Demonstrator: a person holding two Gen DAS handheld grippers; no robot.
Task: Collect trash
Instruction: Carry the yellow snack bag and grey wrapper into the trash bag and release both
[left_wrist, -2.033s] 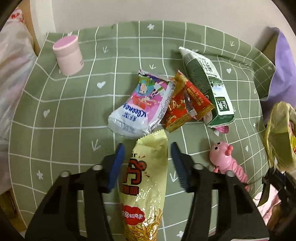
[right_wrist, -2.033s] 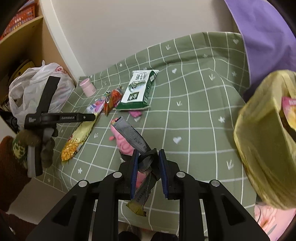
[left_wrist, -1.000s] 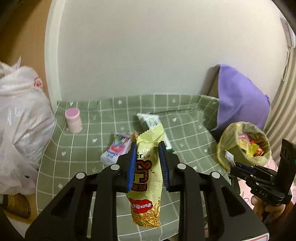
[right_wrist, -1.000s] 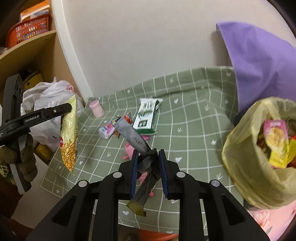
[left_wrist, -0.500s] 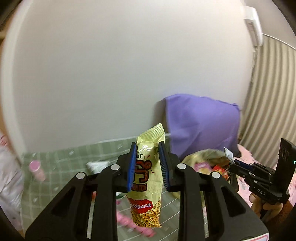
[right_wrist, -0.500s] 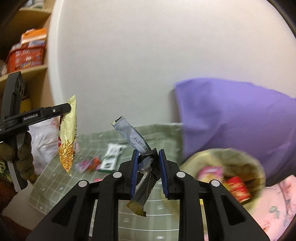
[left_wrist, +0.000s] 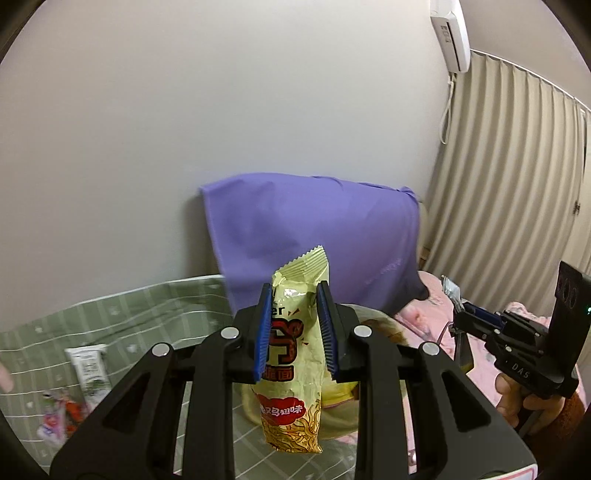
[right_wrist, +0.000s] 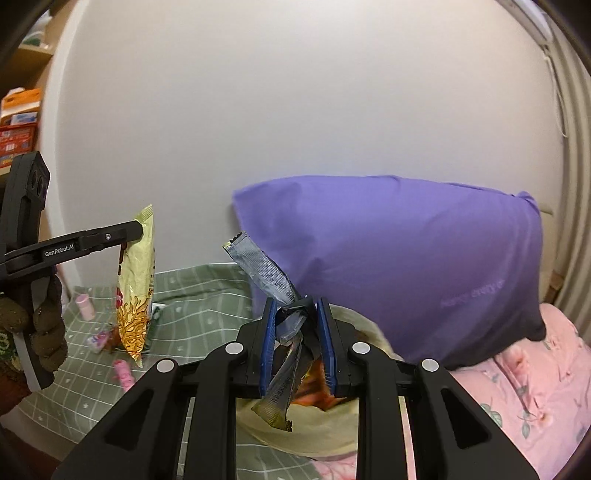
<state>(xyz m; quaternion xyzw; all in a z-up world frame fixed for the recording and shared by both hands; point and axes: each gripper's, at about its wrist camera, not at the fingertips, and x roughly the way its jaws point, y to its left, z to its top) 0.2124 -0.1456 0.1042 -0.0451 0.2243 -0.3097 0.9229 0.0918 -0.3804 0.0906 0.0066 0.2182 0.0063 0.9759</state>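
A: Trash first, biggest down: the yellow trash bag (right_wrist: 314, 428) sits low in front of the purple pillow (right_wrist: 406, 266), where the green checked cloth (right_wrist: 192, 295) meets the pink bedding (right_wrist: 517, 391). In both wrist views it lies just beyond and beneath the fingertips.

B: And what's carried?

A: The left tool (left_wrist: 294, 326) is clamped on a yellow noodle packet (left_wrist: 295, 354), long axis upright, its lower end dangling toward the bag mouth. The right tool (right_wrist: 297, 341) is pinched on a crumpled grey wrapper (right_wrist: 266, 273), one end sticking up to the left, the other hanging down over the bag.

B: Which is nearer?

A: I'd judge the right; its wrapper tail already overlaps the bag's opening in its own view. From that view the left tool is off to the side, over the cloth.

B: Versus a second ago?

A: Both tools have swung from facing the cloth to facing the pillow and bag. Grips look unchanged. Leftover litter, the white-and-green carton (left_wrist: 90, 373) and small packets (left_wrist: 59, 417), lies on the cloth.
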